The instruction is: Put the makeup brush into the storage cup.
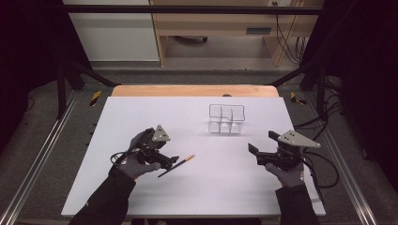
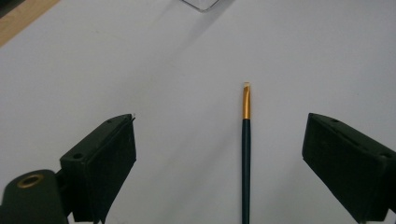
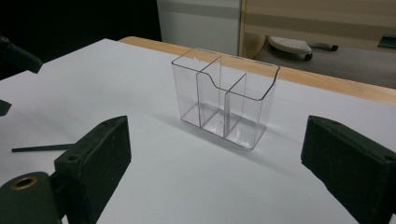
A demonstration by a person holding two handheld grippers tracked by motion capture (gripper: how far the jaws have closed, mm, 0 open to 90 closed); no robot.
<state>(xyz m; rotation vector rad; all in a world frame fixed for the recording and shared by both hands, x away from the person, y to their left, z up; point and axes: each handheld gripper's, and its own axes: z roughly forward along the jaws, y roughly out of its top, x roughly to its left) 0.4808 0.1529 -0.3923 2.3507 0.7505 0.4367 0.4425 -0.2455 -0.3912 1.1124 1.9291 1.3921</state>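
A thin dark brush with a gold ferrule point(image 1: 177, 164) lies flat on the white table sheet point(image 1: 197, 192), tip pointing right and away. My left gripper point(image 1: 170, 161) hovers at its dark handle end, jaws open. In the left gripper view the brush point(image 2: 245, 154) runs up between the spread jaws, touching neither. A clear plastic organizer with three compartments point(image 1: 226, 118) stands upright and empty toward the back of the sheet. My right gripper point(image 1: 256, 154) is open at the right, holding nothing; in its own view the organizer point(image 3: 225, 95) stands ahead of the jaws.
The sheet covers a wooden table point(image 1: 192, 90) whose far edge shows behind the organizer. Black frame bars and cables point(image 1: 319, 122) run along the right side. Bare sheet lies between the two grippers.
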